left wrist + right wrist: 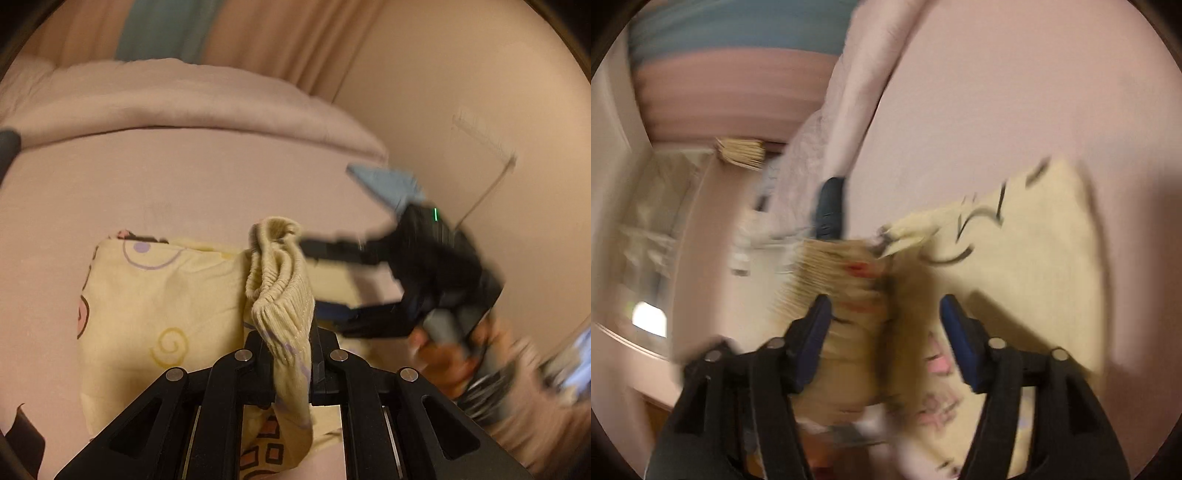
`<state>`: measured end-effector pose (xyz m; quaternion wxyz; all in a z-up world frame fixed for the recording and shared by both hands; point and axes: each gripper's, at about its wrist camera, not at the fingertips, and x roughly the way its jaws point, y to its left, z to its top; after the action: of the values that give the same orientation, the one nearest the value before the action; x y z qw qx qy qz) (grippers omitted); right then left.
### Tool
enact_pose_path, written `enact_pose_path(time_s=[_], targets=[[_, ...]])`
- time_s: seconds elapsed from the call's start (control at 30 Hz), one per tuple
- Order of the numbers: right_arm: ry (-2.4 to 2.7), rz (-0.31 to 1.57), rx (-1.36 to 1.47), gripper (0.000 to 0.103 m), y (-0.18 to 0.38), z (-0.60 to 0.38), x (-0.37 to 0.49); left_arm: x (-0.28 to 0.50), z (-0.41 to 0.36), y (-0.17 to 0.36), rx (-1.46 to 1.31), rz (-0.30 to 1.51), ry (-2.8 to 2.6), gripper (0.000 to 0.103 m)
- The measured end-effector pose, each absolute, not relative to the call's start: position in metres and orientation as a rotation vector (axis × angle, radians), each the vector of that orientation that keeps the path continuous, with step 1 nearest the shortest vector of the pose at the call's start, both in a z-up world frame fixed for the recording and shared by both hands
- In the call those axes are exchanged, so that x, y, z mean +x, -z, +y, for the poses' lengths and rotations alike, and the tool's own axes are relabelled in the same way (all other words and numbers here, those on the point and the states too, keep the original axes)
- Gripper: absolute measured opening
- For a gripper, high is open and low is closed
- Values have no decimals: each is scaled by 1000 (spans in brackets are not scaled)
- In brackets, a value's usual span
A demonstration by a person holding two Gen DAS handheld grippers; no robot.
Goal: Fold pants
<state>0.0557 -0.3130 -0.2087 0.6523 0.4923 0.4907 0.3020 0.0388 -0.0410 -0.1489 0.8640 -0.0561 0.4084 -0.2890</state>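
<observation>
The left gripper [291, 354] is clamped tight on the ribbed elastic waistband [279, 280] of the pale yellow printed pants [155, 295], which bunches up between the fingers and stands above them. The rest of the garment lies on the pink bedsheet [147, 177], apparently already doubled over, with a pink duvet [177, 99] heaped behind it.

The right gripper [325, 284] comes in from the side with its jaws well apart, one finger above and one below the edge of the cloth beside the waistband. In its own view the right gripper [886, 314] straddles the yellow fabric [1015, 258] with a clear gap to either blue pad [955, 332], so it grips nothing yet (the view is heavily smeared, so how close the cloth sits to the pads is hard to judge).

The main risk, as I judge it, is a bad bite. Closing now, the right jaws could catch only the top layer, or a loose fold instead of the matching edge, and the next fold would then come out skewed. They could also close on nothing and let that side sag. The left grip holds a thick wad of elastic, not a flat edge, so a sharp pull may drag the stacked layers out of line or let the band slip free. The two grippers are near each other, and a hasty closing could knock them together.
</observation>
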Motion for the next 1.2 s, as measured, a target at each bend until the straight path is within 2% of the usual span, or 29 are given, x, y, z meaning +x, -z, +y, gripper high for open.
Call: enact_pose_path(time_s=[0.1, 0.2, 0.27, 0.3, 0.33, 0.43, 0.53, 0.67, 0.83, 0.97, 1.17, 1.2], targets=[[-661, 1206, 1205, 66, 226, -307, 63, 34, -53, 165, -29, 882, 596, 7], [-671, 1199, 1216, 75, 218, -309, 65, 26, -60, 167, 51, 854, 582, 7], [-639, 1202, 1151, 75, 210, -309, 65, 23, -67, 168, 113, 829, 559, 7], [-607, 1241, 1080, 62, 207, -305, 66, 19, -75, 167, 149, 820, 554, 7], [-565, 1286, 1013, 42, 206, -299, 65, 18, -80, 170, 177, 813, 552, 7], [-548, 1344, 847, 25, 195, -276, 69, 10, -88, 168, 251, 771, 515, 7], [-596, 1299, 697, 24, 169, -263, 85, 7, -75, 147, 197, 717, 496, 7], [-702, 1215, 642, 23, 124, -265, 99, 13, -62, 108, 114, 675, 529, 7], [-724, 1118, 603, 23, 88, -289, 91, 5, -99, 93, 155, 624, 605, 7], [-662, 1115, 639, 23, 109, -329, 70, -3, -139, 120, 258, 643, 627, 7], [-575, 1170, 696, 24, 173, -366, 57, -11, -187, 184, 493, 726, 580, 7], [-569, 1177, 710, 26, 178, -373, 55, -12, -191, 191, 520, 734, 573, 8]])
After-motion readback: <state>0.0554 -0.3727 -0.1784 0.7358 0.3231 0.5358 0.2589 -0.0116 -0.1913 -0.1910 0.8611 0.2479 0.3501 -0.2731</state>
